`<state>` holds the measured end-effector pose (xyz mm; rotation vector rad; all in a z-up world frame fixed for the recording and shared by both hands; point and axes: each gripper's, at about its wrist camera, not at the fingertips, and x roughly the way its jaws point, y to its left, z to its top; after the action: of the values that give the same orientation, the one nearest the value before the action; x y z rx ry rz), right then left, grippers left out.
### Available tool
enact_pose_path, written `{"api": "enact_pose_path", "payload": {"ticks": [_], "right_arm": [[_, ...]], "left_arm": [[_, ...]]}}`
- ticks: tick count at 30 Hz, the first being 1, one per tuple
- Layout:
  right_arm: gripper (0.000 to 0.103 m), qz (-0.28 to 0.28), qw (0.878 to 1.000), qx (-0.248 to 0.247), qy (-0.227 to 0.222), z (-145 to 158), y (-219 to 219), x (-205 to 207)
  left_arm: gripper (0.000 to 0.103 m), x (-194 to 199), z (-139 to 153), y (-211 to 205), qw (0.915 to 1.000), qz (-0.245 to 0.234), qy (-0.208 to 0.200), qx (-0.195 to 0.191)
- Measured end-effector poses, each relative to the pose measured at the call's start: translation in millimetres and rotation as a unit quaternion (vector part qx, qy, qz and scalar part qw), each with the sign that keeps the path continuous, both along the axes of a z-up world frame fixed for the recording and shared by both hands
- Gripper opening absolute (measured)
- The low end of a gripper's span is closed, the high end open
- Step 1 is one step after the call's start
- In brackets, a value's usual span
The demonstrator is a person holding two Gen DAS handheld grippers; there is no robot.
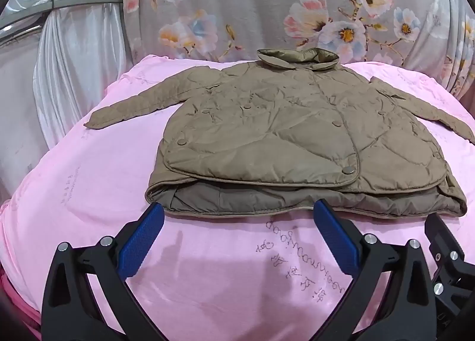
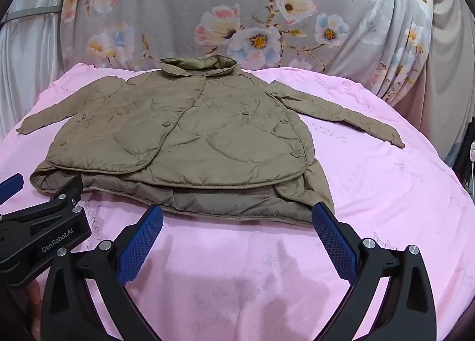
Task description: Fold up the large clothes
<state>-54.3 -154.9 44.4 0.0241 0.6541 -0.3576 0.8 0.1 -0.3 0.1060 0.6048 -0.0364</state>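
Left claw (image 1: 239, 213) and right claw (image 2: 237, 216) both spread wide, empty, before a quilted, puffy olive jacket (image 1: 297, 139) on seemingly soft pink bedding (image 1: 89, 192).

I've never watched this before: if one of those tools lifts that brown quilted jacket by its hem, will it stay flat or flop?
The quilted jacket would likely flop: it lies soft and creased on the pink sheet. Its spread sleeves would probably dangle. The puffy padding suggests it is light for its size.

Both grippers (image 1: 237, 216) (image 2: 237, 216) have black angular frames, silver screws, blue textured pads (image 1: 141, 244); one reads "GenRobot.AI"
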Motion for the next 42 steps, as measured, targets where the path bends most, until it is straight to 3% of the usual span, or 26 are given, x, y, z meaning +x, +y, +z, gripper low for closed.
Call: {"api": "enact_pose_path", "payload": {"ticks": [2, 42], "right_arm": [[0.098, -0.002, 1.0, 0.02, 0.003, -1.0, -0.1, 1.3], [0.098, 0.002, 1.0, -0.002, 0.001, -0.6, 5.0, -0.2]], "left_arm": [[0.098, 0.9, 0.0, 0.8, 1.0, 0.001, 0.0, 0.0], [0.098, -4.4, -0.4, -9.0, 0.9999, -0.006, -0.008, 0.012]]}}
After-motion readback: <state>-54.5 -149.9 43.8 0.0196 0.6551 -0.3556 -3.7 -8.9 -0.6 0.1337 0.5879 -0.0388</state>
